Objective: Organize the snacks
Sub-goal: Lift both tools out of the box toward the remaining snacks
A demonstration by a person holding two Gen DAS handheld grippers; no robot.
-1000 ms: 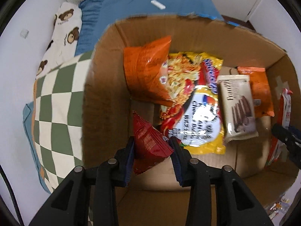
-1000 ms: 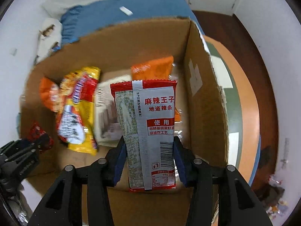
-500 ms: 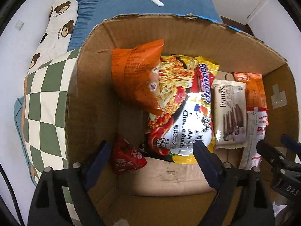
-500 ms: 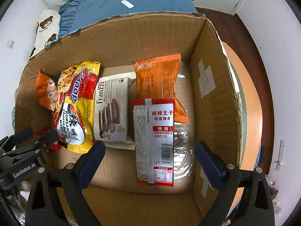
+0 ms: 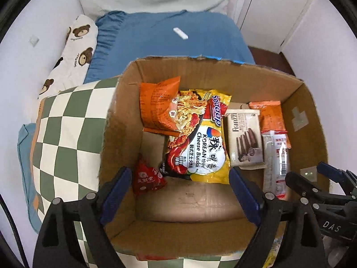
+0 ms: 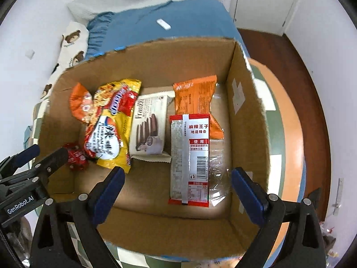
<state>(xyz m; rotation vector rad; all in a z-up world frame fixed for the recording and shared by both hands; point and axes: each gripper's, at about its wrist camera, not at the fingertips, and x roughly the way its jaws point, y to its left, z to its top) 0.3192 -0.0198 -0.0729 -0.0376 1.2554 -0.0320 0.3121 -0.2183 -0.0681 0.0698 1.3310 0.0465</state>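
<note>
An open cardboard box (image 5: 125, 102) (image 6: 247, 116) holds several snacks. A small red packet (image 5: 148, 177) (image 6: 75, 156) lies at its near left corner. A yellow noodle pack (image 5: 200, 138) (image 6: 109, 129), an orange bag (image 5: 158, 107), a white wafer pack (image 5: 244, 138) (image 6: 149, 127), an orange packet (image 6: 196, 98) and a red-and-silver spicy strip pack (image 6: 189, 158) (image 5: 276, 156) lie on the floor of the box. My left gripper (image 5: 178, 192) is open and empty above the near edge. My right gripper (image 6: 178, 192) is open and empty above the near right side.
The box stands on a green-and-white checkered cloth (image 5: 64, 134). Behind it are a blue bed cover (image 5: 167, 42) with a small white object (image 5: 180, 33) and a bear-print pillow (image 5: 73, 51). Wooden floor (image 6: 312, 84) lies to the right.
Both grippers opened and let go: the red packet dropped into the near left corner, the spicy strip pack onto the box floor at right. Both grippers then pulled back and up.
</note>
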